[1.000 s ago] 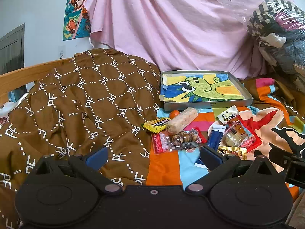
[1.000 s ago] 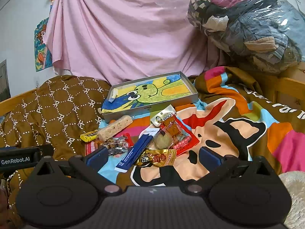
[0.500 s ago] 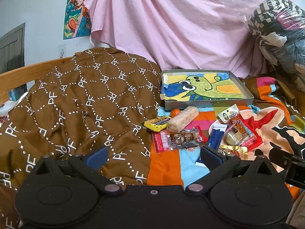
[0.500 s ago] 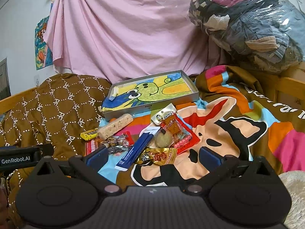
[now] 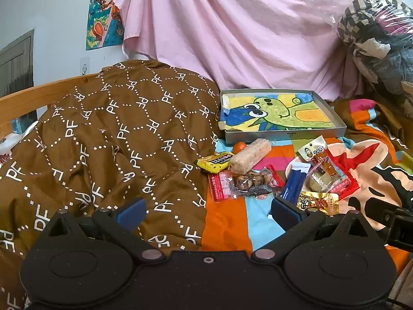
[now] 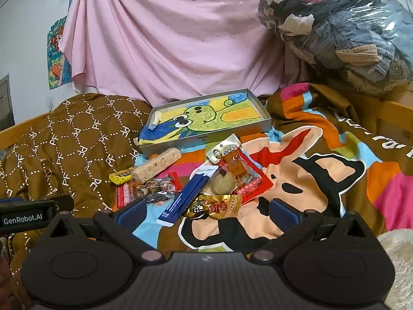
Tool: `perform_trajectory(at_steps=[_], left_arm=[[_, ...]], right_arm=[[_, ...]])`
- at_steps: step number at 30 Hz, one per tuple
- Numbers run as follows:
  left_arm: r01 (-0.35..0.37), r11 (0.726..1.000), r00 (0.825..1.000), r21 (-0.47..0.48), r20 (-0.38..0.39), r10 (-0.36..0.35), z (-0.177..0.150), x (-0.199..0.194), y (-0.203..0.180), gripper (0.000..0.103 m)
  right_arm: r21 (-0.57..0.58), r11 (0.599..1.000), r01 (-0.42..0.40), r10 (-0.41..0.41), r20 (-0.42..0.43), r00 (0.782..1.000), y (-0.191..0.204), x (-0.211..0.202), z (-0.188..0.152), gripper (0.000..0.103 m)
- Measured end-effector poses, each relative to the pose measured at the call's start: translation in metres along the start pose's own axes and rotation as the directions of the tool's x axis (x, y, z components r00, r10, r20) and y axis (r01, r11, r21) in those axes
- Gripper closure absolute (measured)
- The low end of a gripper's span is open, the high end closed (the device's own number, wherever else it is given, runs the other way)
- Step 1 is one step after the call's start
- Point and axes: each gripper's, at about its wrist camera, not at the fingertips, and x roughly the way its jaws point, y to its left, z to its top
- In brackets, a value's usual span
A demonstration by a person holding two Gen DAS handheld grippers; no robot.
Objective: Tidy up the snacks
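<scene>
A heap of snacks (image 6: 196,180) is seen on the bed's colourful blanket (image 6: 322,170), just in front of a shallow grey tray (image 6: 267,122). The right tool (image 6: 205,213) is held wide open with nothing gripped, the gold packet (image 6: 214,206) lying just ahead between its fingers. The left tool (image 5: 206,210) is likewise spread and empty, the snacks lying ahead toward its right finger.

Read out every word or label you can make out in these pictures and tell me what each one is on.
"GenRobot.AI": white letters on the left gripper body, seen in the right wrist view.
"PF": repeated white letters all over the brown quilt.
Large white letters on the colourful blanket at the right edge: cut off and warped, not readable.
Print on the blue stick pack, yellow pack, gold packet and white-topped packet: too small to read.
</scene>
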Motion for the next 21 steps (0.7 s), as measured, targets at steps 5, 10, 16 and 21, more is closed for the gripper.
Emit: perform_trajectory(at_steps=[5, 10, 16, 21], left_arm=[[-0.004, 1.000, 1.000, 0.003, -0.009, 0.004, -0.001, 0.002, 0.000, 0.001], [-0.007, 1.000, 1.000, 0.009, -0.022, 0.008, -0.003, 0.005, -0.001, 0.001], [-0.013, 1.000, 0.998, 0.023, -0.062, 0.015, -0.004, 0.015, -0.004, 0.001], [0.004, 0.999, 0.995, 0.038, -0.102, 0.000, 0.001, 0.032, -0.007, 0.001]], right_arm=[[-0.003, 1.000, -0.003, 0.003, -0.009, 1.000, 0.000, 0.001, 0.001, 0.000], [0.002, 1.000, 0.001, -0.001, -0.030, 1.000, 0.000, 0.004, 0.002, 0.000], [0.069, 0.998, -0.016, 0.024, -0.117, 0.993, -0.009, 0.018, 0.010, 0.000], [0.150, 0.987, -0.058, 0.085, -0.180, 0.980, -0.024, 0.040, 0.021, 0.000]])
